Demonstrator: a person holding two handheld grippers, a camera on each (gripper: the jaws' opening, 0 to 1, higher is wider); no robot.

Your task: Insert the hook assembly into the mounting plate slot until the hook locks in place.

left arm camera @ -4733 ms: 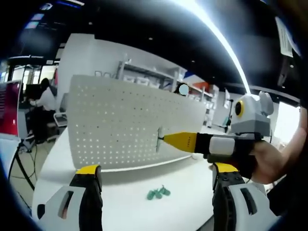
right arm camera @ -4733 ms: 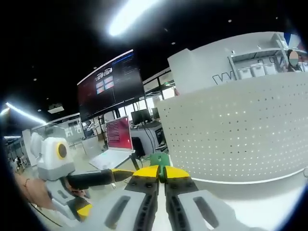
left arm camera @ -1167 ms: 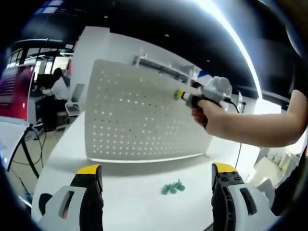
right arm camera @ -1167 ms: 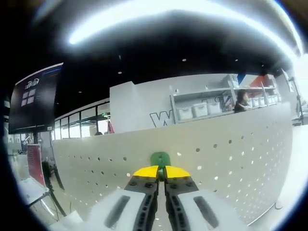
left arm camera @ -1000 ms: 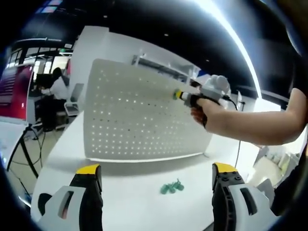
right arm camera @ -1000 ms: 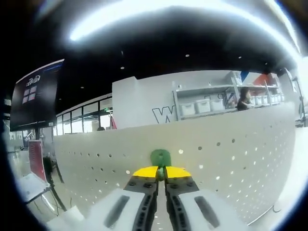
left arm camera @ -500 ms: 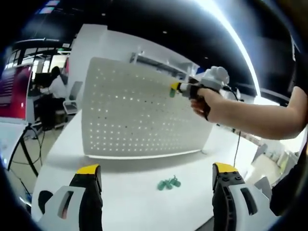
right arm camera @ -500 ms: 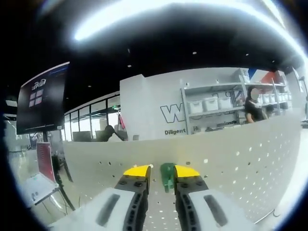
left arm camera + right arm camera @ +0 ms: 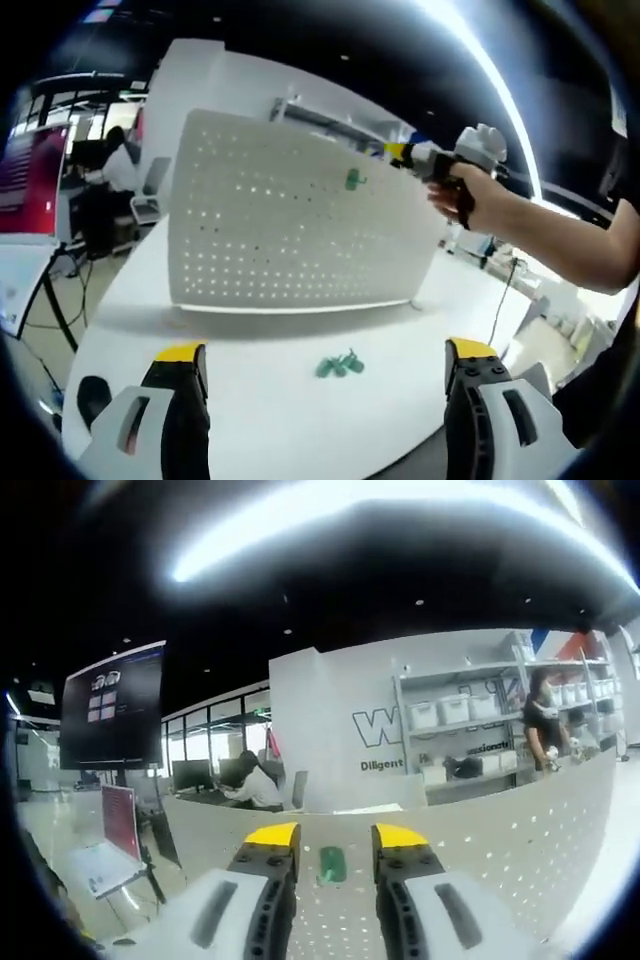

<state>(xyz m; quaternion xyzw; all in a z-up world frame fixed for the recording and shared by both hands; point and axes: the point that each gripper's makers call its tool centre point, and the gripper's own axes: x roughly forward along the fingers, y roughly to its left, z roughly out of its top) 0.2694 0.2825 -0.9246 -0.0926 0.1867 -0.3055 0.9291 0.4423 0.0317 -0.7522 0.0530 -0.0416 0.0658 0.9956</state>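
- Your right tool has its two yellow-tipped jaws parted with nothing between them. In the left gripper view you can see it held up beside the upper right part of the pegboard.
- One green hook sits on the face of that pegboard near its top edge, apart from your right tool. In the right gripper view the same hook shows on the board just ahead of the parted jaws.
- Judging from that, the insertion looks done for this hook: it hangs on the board with no jaw touching it. Whether it has locked fully you cannot tell from here; the seat of the hook is too small to read.
- Your left tool is spread wide and holds nothing, low over the white bench.
- A small cluster of green hooks lies on the bench in front of the pegboard, between your left jaws in the view. It looks like two or three pieces, but they overlap, so an exact count is not possible.
- Count otherwise: one pegboard standing upright on the bench, one hook mounted on it, two tools.
- If more hooks are wanted on the board, the loose cluster is what is left.
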